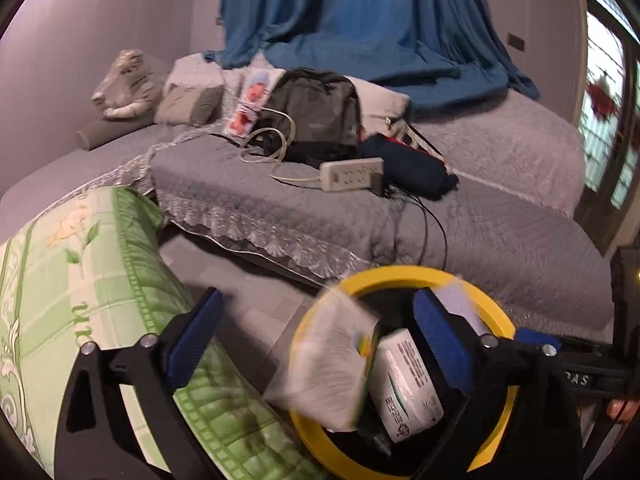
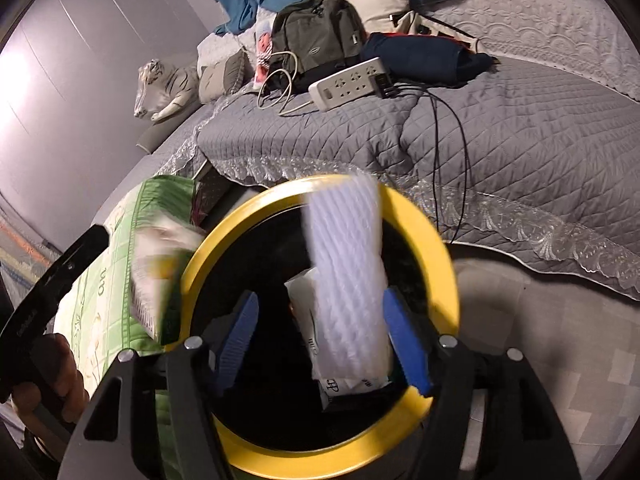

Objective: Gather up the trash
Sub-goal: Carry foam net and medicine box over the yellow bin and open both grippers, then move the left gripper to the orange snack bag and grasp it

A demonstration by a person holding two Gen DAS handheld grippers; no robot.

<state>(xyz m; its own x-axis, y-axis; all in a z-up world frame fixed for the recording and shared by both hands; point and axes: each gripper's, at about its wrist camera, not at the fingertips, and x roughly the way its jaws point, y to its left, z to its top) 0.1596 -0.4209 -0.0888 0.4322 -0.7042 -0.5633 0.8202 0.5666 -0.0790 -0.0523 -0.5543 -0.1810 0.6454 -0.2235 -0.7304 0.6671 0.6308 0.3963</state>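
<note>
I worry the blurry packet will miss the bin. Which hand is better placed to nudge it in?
Left, probably. The packet straddles the bin's yellow rim between the fingers of the open left gripper; the right gripper sits over the bin's middle, the foam net between its fingers.

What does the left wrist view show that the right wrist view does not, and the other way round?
Only the left wrist view: a window at the right edge, and the curtain hanging full height.
Only the right wrist view: a white ribbed foam piece blurred over the bin, between the right tool's open pads.
Both: the yellow-rimmed bin holding a white pack, a blurred wrapper at its rim, the backpack and power strip on the bed.
</note>
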